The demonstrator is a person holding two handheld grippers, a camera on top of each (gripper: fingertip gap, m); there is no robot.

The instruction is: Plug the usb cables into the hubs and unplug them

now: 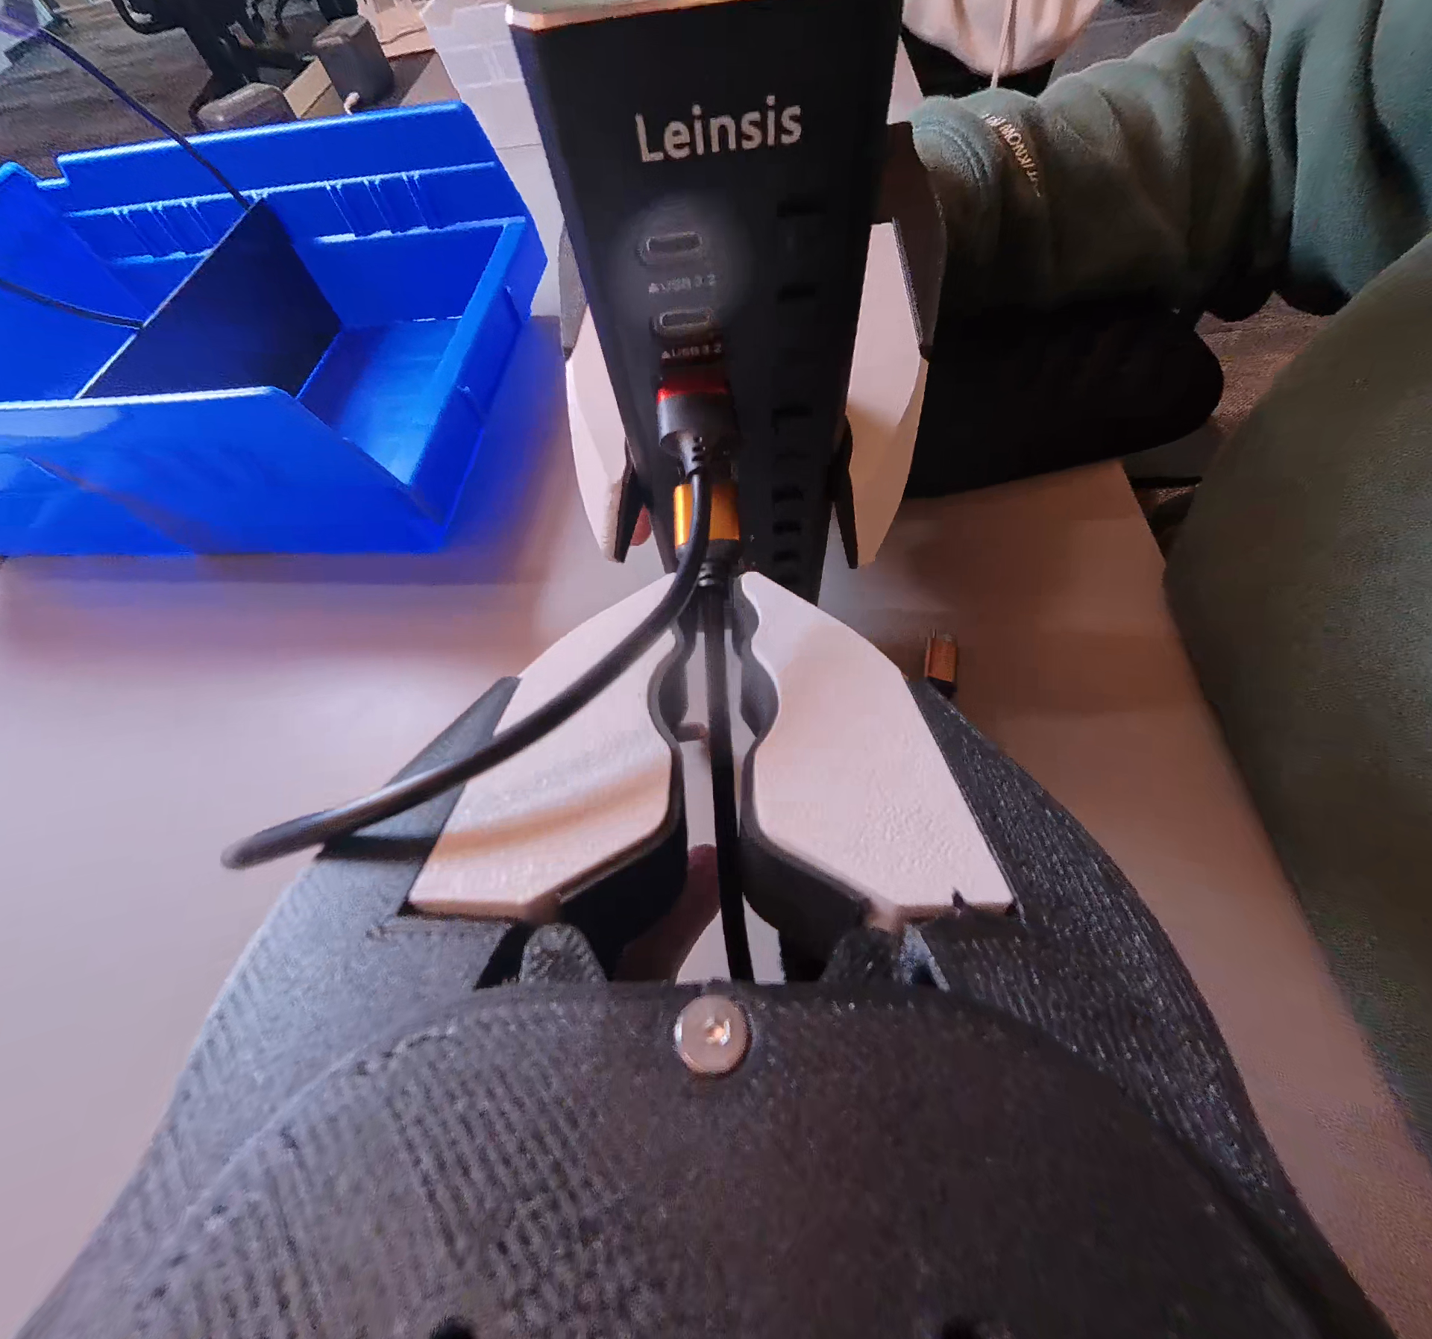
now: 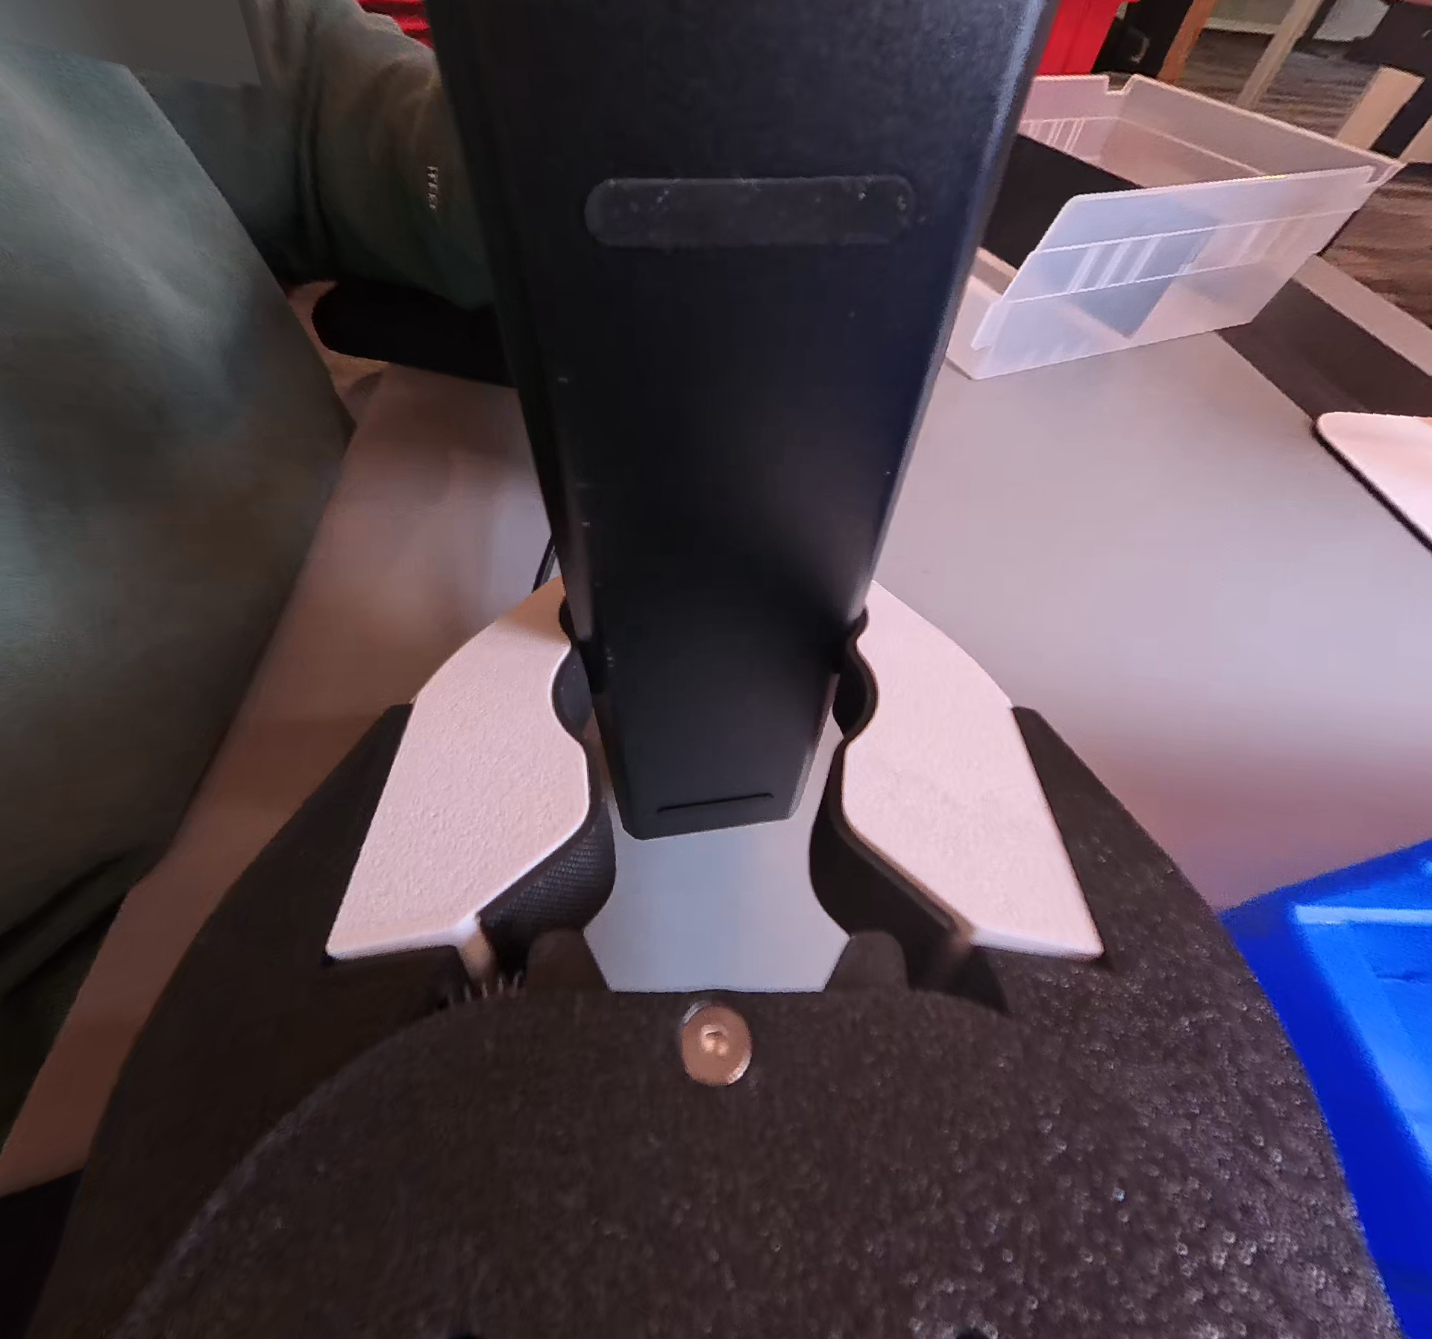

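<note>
Standing upright, the hub (image 2: 728, 372) is clamped by the right hand-held gripper (image 2: 717, 689); left hand-held gripper (image 1: 711, 627) pinches a cable (image 1: 724, 798).

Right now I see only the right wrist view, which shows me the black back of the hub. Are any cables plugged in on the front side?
Observer: Yes. In the left wrist view a red-collared plug sits in the hub, under two empty ports.
Operator: What does the left gripper hold?
Observer: The left gripper is closed on the black cable of an orange-collared plug, just below the red one.
Operator: Is anything loose on the table?
Observer: A small orange connector lies on the table, to the right of the left gripper.
</note>
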